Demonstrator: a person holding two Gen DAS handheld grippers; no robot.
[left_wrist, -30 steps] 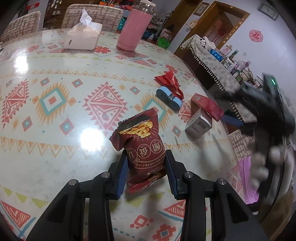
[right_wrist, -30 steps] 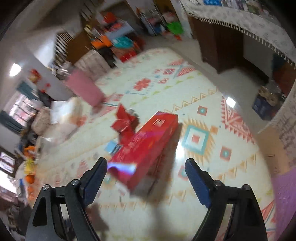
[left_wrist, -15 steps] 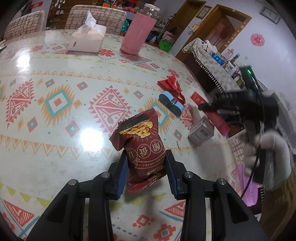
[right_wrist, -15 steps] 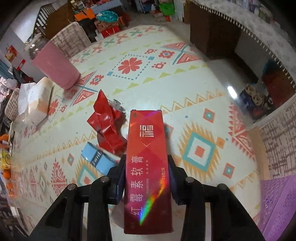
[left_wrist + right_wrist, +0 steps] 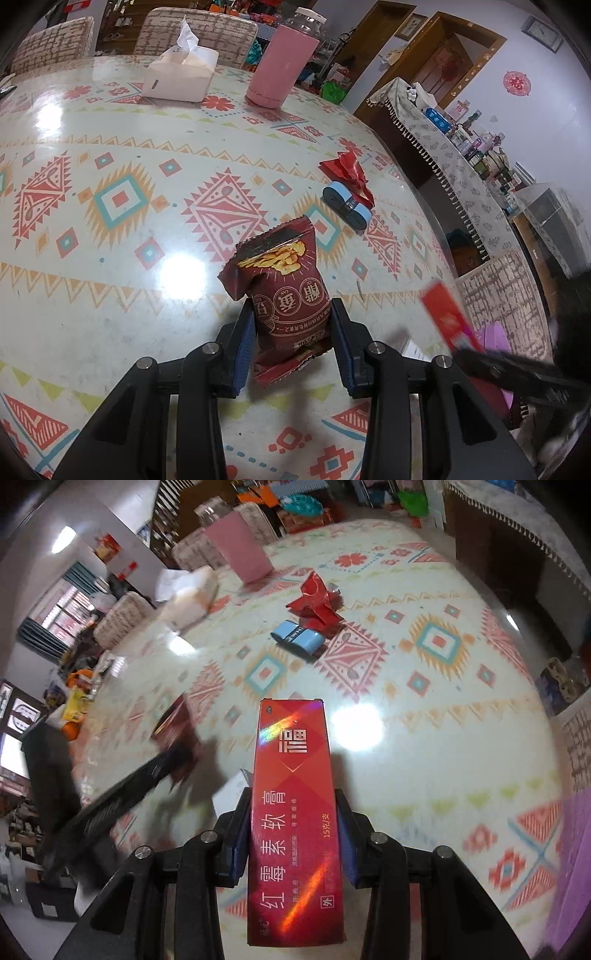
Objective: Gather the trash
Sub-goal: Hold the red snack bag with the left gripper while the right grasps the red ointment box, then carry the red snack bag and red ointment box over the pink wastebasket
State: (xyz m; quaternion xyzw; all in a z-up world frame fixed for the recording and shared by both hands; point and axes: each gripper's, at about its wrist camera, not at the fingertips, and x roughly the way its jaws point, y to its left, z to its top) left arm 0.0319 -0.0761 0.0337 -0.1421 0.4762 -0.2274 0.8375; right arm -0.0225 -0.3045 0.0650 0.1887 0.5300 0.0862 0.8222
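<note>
My left gripper [image 5: 291, 343] is shut on a dark red snack bag [image 5: 284, 291] and holds it just above the patterned table [image 5: 110, 258]. My right gripper [image 5: 291, 834] is shut on a long red box [image 5: 295, 812] with Chinese print, lifted over the table near its right edge. The red box also shows blurred in the left wrist view [image 5: 448, 317]. A crumpled red wrapper [image 5: 347, 171] and a light blue roll [image 5: 345, 201] lie on the table further off; the right wrist view shows the wrapper [image 5: 316, 603] and the roll [image 5: 297, 635] too.
A tissue box [image 5: 179, 75] and a pink bottle [image 5: 282, 68] stand at the far side. A small white box [image 5: 231, 795] lies partly hidden under the red box. A purple basket [image 5: 495, 339] sits beyond the table's right edge. Chairs stand behind the table.
My right gripper closed on the red box, lifted it and carried it back toward the table's right edge. My left gripper stays shut on the snack bag, nearly still.
</note>
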